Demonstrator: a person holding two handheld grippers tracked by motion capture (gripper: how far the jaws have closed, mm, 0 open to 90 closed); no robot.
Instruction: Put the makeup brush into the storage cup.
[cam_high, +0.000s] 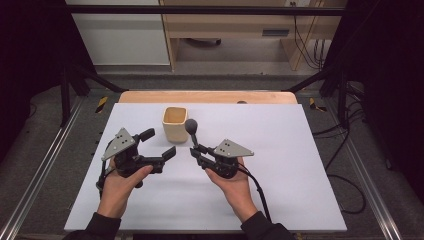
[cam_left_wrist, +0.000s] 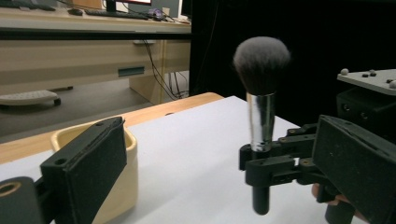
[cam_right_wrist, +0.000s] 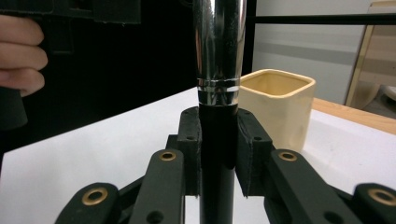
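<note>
The makeup brush (cam_left_wrist: 260, 116) has a soft, dark, matt bristle head, a polished chrome metal ferrule and a smooth black handle. The cream square cup (cam_right_wrist: 279, 103) looks like smooth, slightly glossy plastic. Matt white sheet (cam_high: 280, 165) covers the light wooden table (cam_high: 150, 97). The right gripper (cam_right_wrist: 218, 140) is matt black plastic with brass-coloured rivets.

Even overhead light, fairly bright on the white table (cam_high: 280, 165) — surroundings at both sides fall to near black. Shadows under the hands soft, faint. Glare streaks on the brush (cam_right_wrist: 219, 46) ferrule in the right gripper view; close-up jaws slightly soft. Pics low-res, a bit grainy — bkgd desk (cam_left_wrist: 70, 51) mildly blurred.
</note>
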